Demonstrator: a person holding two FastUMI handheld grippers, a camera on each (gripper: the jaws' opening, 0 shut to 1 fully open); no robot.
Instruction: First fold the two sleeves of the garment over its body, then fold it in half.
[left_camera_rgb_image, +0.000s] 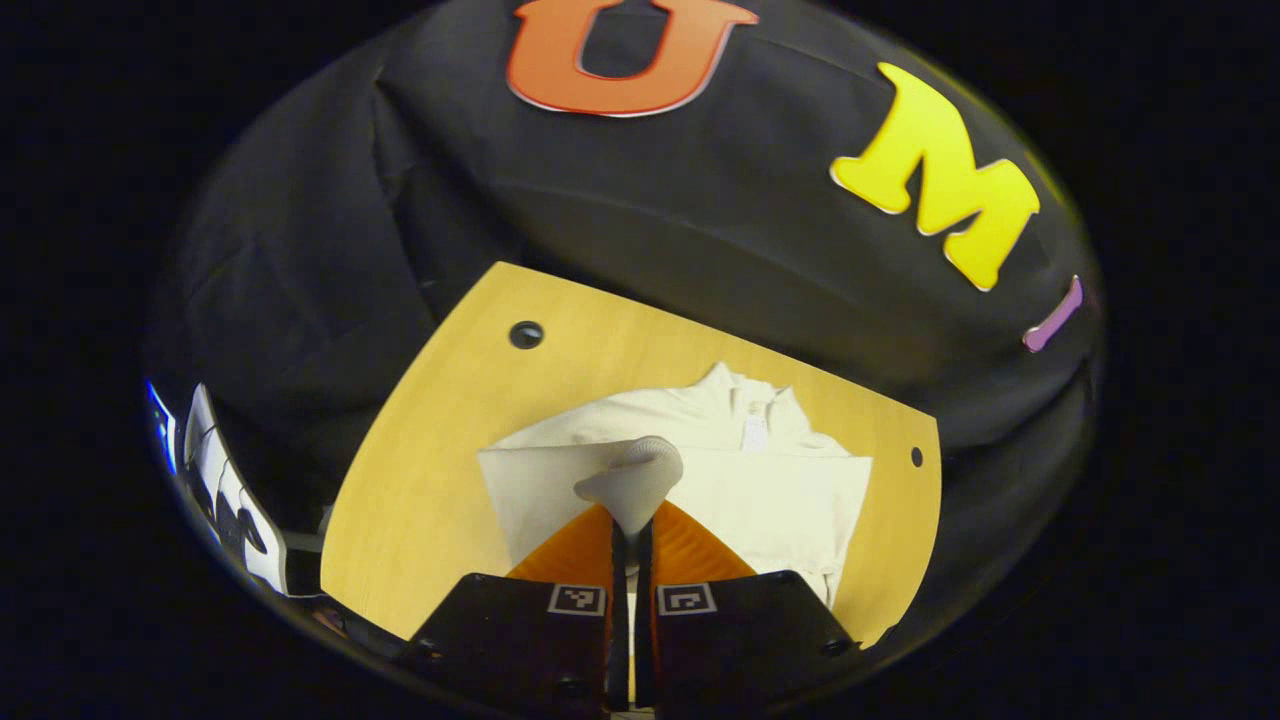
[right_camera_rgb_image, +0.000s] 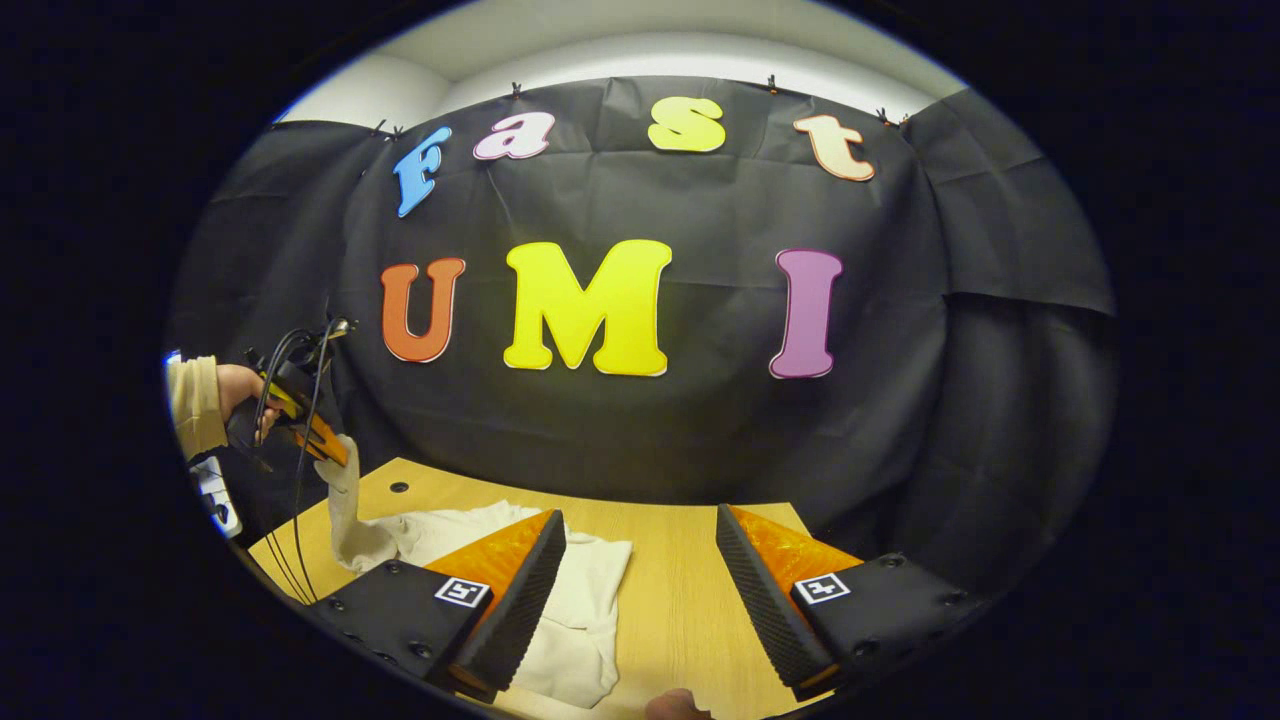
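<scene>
A cream garment (left_camera_rgb_image: 700, 480) lies on a pale wooden bench (left_camera_rgb_image: 430, 480), its collar toward the black cloth wall. The left hand-held gripper (left_camera_rgb_image: 632, 500) has its fingers pinched together on a cuff-like end of pale cloth, apparently a sleeve, which bunches just above the fingertips. In the right gripper view, that hand-held gripper (right_camera_rgb_image: 318, 440), held by a hand (right_camera_rgb_image: 240, 388) in a light sleeve, lifts the strip of cloth (right_camera_rgb_image: 345, 500) clear of the bench, likely to carry it over the body. The right hand-held gripper (right_camera_rgb_image: 640, 560) hovers wide apart and holds nothing, above bare wood beside the garment's edge (right_camera_rgb_image: 600, 600).

The bench's far edge runs close behind the collar. Bare wood shows to either side of the garment, so there is room for the cloth to swing inward.
</scene>
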